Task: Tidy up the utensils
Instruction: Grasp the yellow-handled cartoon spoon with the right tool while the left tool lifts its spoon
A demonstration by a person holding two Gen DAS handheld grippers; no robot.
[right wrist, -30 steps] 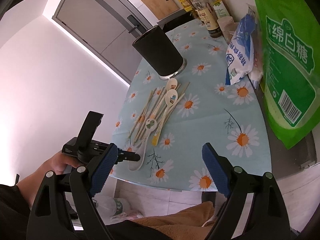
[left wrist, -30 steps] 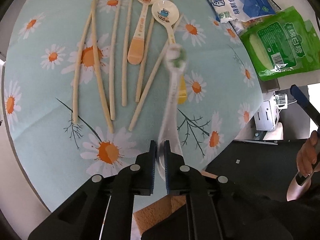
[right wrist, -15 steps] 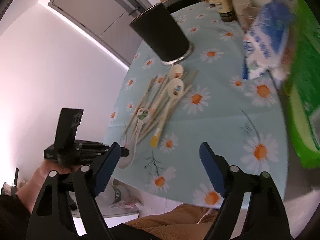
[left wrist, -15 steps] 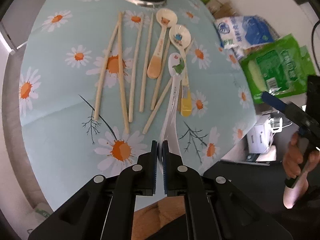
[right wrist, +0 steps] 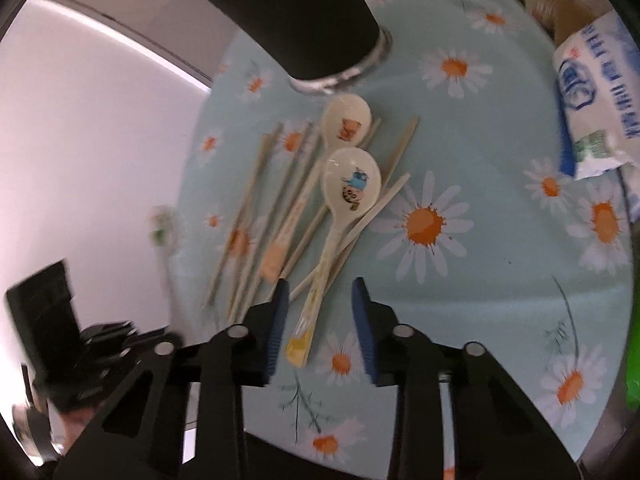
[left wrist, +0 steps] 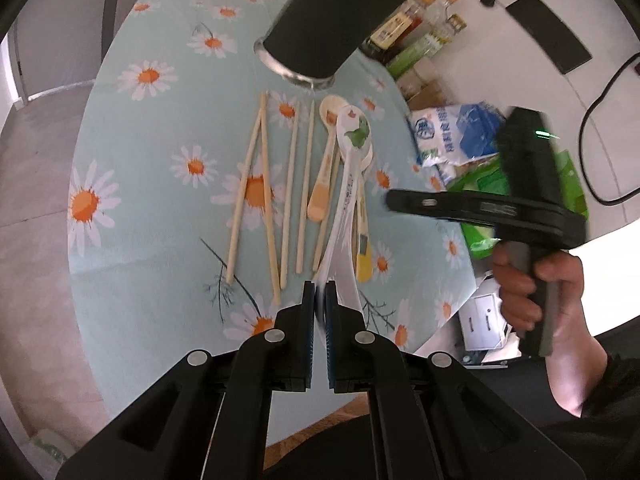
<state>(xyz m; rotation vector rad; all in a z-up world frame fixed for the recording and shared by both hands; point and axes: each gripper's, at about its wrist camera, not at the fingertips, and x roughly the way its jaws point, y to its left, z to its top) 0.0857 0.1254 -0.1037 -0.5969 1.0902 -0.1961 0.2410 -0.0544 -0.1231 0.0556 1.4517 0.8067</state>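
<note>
My left gripper (left wrist: 319,292) is shut on the handle of a white spoon (left wrist: 354,132) with a green leaf print, held above the tablecloth and pointing toward the black utensil cup (left wrist: 332,24). Several chopsticks (left wrist: 262,184) and an orange-handled spoon (left wrist: 324,184) lie below. My right gripper (right wrist: 319,292) hovers low over the yellow-handled spoon (right wrist: 352,184). Its jaws are closing, and the spoon's handle lies between them untouched. A bear-print spoon (right wrist: 346,120) lies just behind, near the cup (right wrist: 296,20). In the left wrist view the right gripper (left wrist: 394,200) reaches in from the right.
A white and blue bag (left wrist: 456,136) and a green bag (left wrist: 476,236) sit at the table's right edge. Bottles (left wrist: 420,28) stand behind the cup. The daisy tablecloth (right wrist: 500,280) is bare to the right of the spoons. The near table edge is close.
My left gripper has risen with the leaf spoon, bringing the cup into view. My right gripper has swung in low over the spoons, and its jaws have narrowed.
</note>
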